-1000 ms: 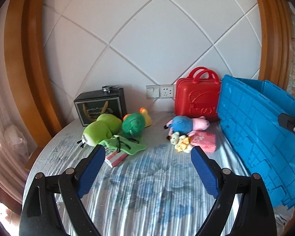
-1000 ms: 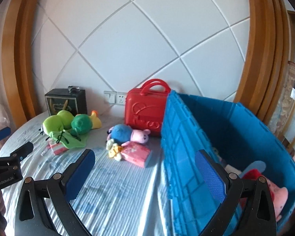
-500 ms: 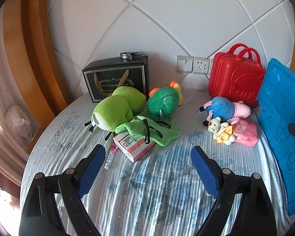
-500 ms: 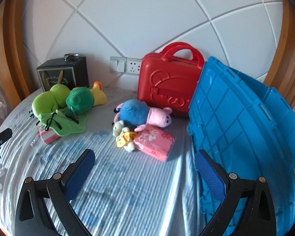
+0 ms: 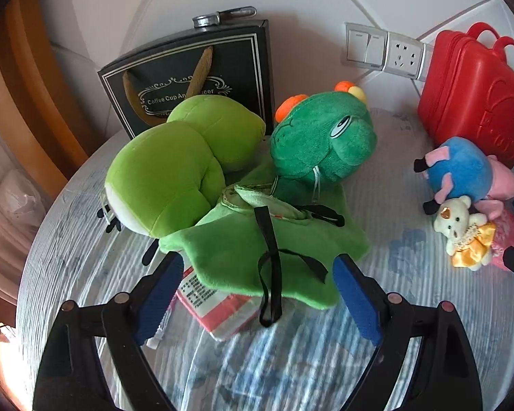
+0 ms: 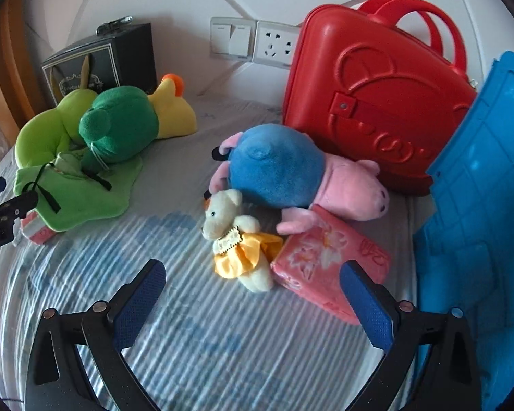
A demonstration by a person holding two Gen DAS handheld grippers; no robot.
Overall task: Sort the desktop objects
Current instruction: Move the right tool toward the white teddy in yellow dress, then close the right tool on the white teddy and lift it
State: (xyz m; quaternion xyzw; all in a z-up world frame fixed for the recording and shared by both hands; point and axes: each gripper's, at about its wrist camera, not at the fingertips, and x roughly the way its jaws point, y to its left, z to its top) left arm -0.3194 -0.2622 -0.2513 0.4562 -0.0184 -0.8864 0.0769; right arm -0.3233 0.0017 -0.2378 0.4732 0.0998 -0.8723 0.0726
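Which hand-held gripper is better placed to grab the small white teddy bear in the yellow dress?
Right. The right hand-held gripper is open with the teddy bear just ahead between its fingers; the left hand-held gripper faces the green plush pile.

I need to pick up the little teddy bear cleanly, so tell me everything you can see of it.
The little teddy bear is a small cream plush with round ears, dark bead eyes, a lace collar and a shiny yellow dress. It lies on its back on the striped cloth, head toward the wall, legs toward the camera. Its head touches the blue and pink pig plush, and its side rests against the pink floral packet. The right tongs stand open just short of it, not touching.
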